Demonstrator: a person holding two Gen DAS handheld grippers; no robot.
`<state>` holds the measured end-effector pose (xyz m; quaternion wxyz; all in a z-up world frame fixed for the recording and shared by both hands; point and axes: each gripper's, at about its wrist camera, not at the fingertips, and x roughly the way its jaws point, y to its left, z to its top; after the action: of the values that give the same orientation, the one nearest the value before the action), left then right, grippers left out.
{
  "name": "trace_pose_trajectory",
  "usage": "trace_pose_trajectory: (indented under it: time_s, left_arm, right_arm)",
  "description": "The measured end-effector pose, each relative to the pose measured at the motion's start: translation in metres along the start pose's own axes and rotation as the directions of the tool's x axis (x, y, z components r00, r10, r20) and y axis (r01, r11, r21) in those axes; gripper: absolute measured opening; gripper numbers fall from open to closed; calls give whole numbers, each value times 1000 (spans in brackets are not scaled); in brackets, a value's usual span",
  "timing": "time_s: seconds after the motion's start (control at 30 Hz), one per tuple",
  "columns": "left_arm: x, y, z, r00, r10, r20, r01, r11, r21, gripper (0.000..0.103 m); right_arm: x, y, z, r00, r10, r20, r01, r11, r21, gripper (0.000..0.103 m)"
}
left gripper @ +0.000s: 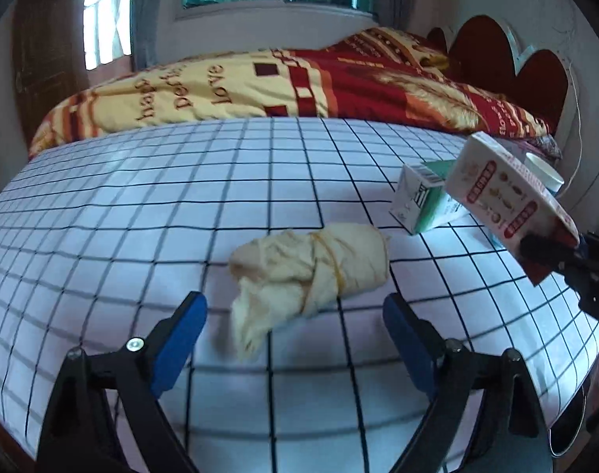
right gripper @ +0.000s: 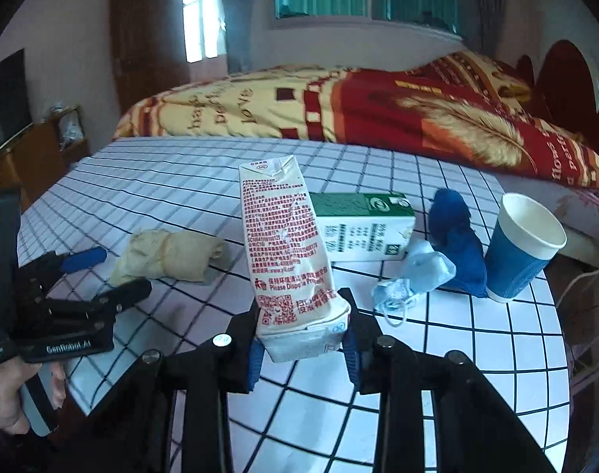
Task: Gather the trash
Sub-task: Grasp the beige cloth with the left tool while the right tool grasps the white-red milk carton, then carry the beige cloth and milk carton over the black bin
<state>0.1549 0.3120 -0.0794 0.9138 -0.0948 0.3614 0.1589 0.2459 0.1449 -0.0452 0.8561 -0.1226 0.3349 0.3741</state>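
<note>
Red-print carton (right gripper: 289, 252) clamped in right gripper (right gripper: 303, 349), cloth bundle (left gripper: 311, 272) before spread left gripper (left gripper: 295, 315)

Both wrist cameras look low and close across the checked table (left gripper: 260, 165), bed (right gripper: 339, 110) at 12 o'clock; both share the cloth bundle (left gripper: 311, 272).

Near centre on the grid-patterned surface (left gripper: 142, 205): a cream cloth bundle (left gripper: 311, 272) tied with a rubber band, lying just beyond the spread blue pads of the left gripper (left gripper: 295, 339). Far right: a green-and-white carton (left gripper: 421, 205) on its side. Above it, tilted and lifted, a red-printed white carton (left gripper: 504, 193), clamped at its lower end by the right gripper (left gripper: 551, 252). Beyond, a red-and-yellow bed quilt (left gripper: 299, 82).
</note>
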Motion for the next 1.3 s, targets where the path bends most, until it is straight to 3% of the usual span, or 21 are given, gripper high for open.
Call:
trace_pose_trajectory:
  time_s: [0.13,0.27,0.37,0.73,1.3]
  left_arm:
    - [15,-8,11,1000,6,-26,-5,999,47,88]
    - [26,-12,11,996,-47,-72,52,996,66,46]
    - [17,-11,10,994,-91,-58,94,995,41,28]
    - [-66,-55,-10,989,-111,94,104,992,69,27]
    - [-117,-140,-33,966,-215,140,188,964,189,27]
  right_arm:
    - [1,-4,1,1000,-10,-1,10,1000,24,36]
    - [0,-5,0,1000,-17,-6,17,1000,18,36]
    - [-5,-6,-1,1000,-25,0,25,1000,13,36]
    - [-52,-28,-25,998,-54,45,51,997,65,36]
    - [-159,-79,-84,984,-133,121,111,978,178,36]
